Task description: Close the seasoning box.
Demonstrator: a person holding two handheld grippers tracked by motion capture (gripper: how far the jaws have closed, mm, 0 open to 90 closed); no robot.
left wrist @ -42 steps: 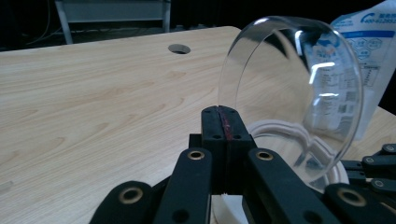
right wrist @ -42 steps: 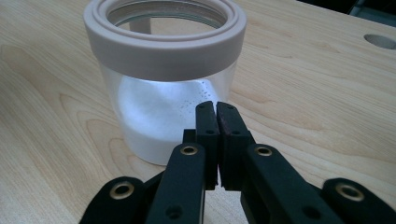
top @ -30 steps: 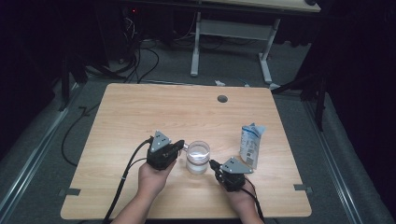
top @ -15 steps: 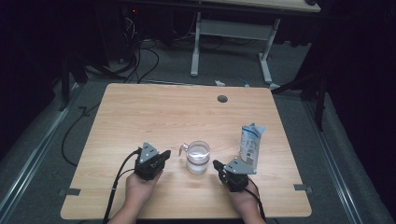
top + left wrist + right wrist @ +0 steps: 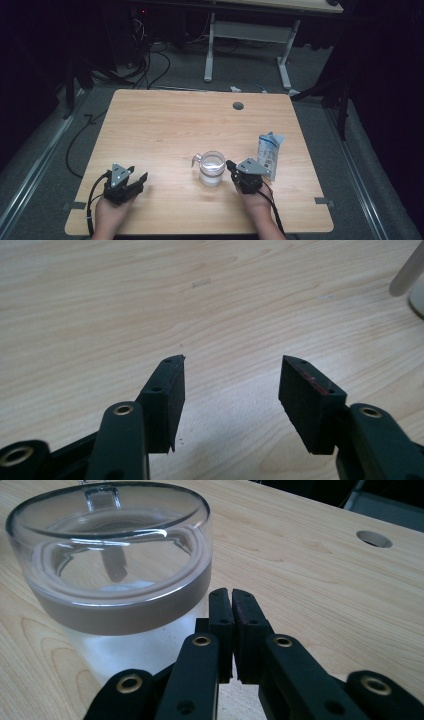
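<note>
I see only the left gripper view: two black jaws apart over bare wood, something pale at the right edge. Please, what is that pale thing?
Observer: It is a clear glass mug, standing upright near the table's middle front.
Operator: Is the other gripper holding it?
Observer: No. The right gripper sits beside the mug with its jaws shut together on nothing.
Operator: Is something inside the mug?
Observer: Its lower part looks white and frosted in the right gripper view; whether that is liquid I cannot tell.
Operator: Anything else on the table?
Observer: A white and blue pouch stands just beyond the right gripper.
</note>
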